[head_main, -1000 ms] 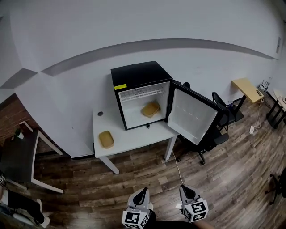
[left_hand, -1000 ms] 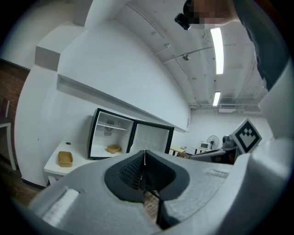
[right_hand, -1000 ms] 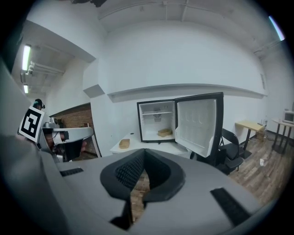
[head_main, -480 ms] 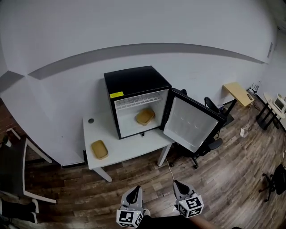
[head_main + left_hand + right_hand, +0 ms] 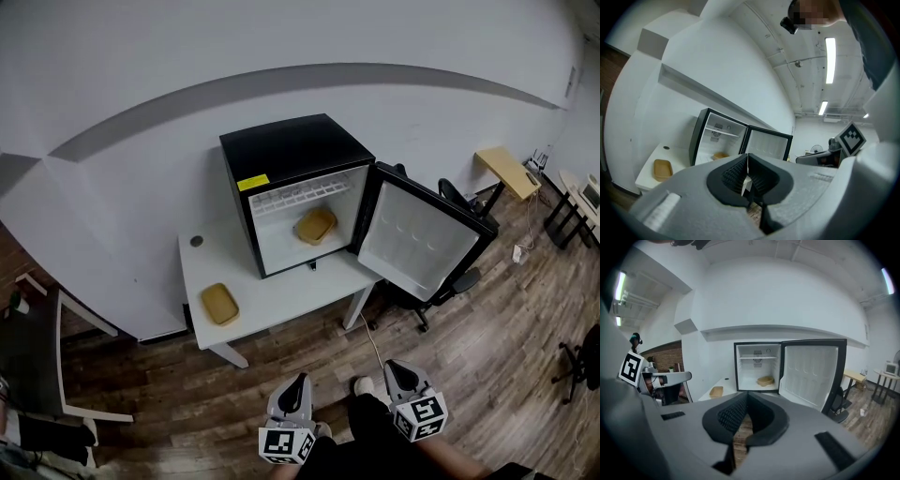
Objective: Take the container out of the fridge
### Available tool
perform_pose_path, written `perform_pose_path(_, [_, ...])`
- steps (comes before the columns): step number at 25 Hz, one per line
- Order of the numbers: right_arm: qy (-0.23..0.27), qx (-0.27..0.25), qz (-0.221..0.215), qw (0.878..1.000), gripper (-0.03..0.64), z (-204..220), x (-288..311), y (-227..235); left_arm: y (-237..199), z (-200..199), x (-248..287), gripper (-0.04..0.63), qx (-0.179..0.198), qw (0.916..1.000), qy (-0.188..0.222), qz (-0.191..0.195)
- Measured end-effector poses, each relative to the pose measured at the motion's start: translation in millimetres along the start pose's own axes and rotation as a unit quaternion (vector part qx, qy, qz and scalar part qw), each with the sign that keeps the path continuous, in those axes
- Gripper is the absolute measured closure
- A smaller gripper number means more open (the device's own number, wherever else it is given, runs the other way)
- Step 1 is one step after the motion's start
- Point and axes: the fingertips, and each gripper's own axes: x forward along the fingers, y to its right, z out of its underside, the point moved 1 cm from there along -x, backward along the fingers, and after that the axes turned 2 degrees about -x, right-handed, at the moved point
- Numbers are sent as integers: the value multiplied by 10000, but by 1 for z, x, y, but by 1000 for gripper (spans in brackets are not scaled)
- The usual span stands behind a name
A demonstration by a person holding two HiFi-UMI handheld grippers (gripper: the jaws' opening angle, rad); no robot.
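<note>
Tan in colour, a shallow rectangular container (image 5: pixel 221 304) is seen lying on the left part of a white rectangular table (image 5: pixel 281 298), well apart from the black cube-shaped mini fridge (image 5: pixel 292 150) that is set on the table's right part. The fridge's white-lined door (image 5: pixel 424 242) is swung wide open to the right. Inside the white compartment, below a wire shelf, a second tan container (image 5: pixel 316 226) of the same kind is seen resting on the fridge floor, touched by neither tool. A black office chair (image 5: pixel 452 283) is partly hidden behind the open door, and a light wooden desk (image 5: pixel 511 169) is placed against the wall at the far right. At the bottom of the head view both tools are held low over the brown wood-plank floor (image 5: pixel 478 347), well apart from the table. The grey left gripper (image 5: pixel 298 382) is pointed towards the fridge; in the left gripper view its dark ridged pads (image 5: pixel 733 173) are brought together, and nothing is clamped between them. The grey right gripper (image 5: pixel 394 367) is held just beside it; in the right gripper view its jaws are likewise closed on nothing, with the open fridge seen beyond them.
</note>
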Motion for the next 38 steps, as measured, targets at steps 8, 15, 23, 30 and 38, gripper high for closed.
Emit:
perform_pose_path(8, [-46, -83, -176, 9998, 615, 14, 24, 15, -2, 17, 26, 578, 31, 9998, -188, -81])
perform_pose_path(15, [174, 43, -282, 9994, 615, -6, 72, 66, 8, 12, 99, 578, 182, 9995, -197, -143])
perform_pose_path(23, [295, 11, -450, 9985, 615, -27, 127, 134, 20, 11, 195, 578, 363, 9985, -389, -141])
perform_pose_path(30, [172, 141, -793, 9966, 615, -40, 182, 189, 15, 8, 258, 579, 272, 9969, -486, -553])
perform_pose_path(38, [150, 74, -1188, 9928, 615, -46, 228, 218, 12, 19, 297, 578, 257, 9930, -663, -940])
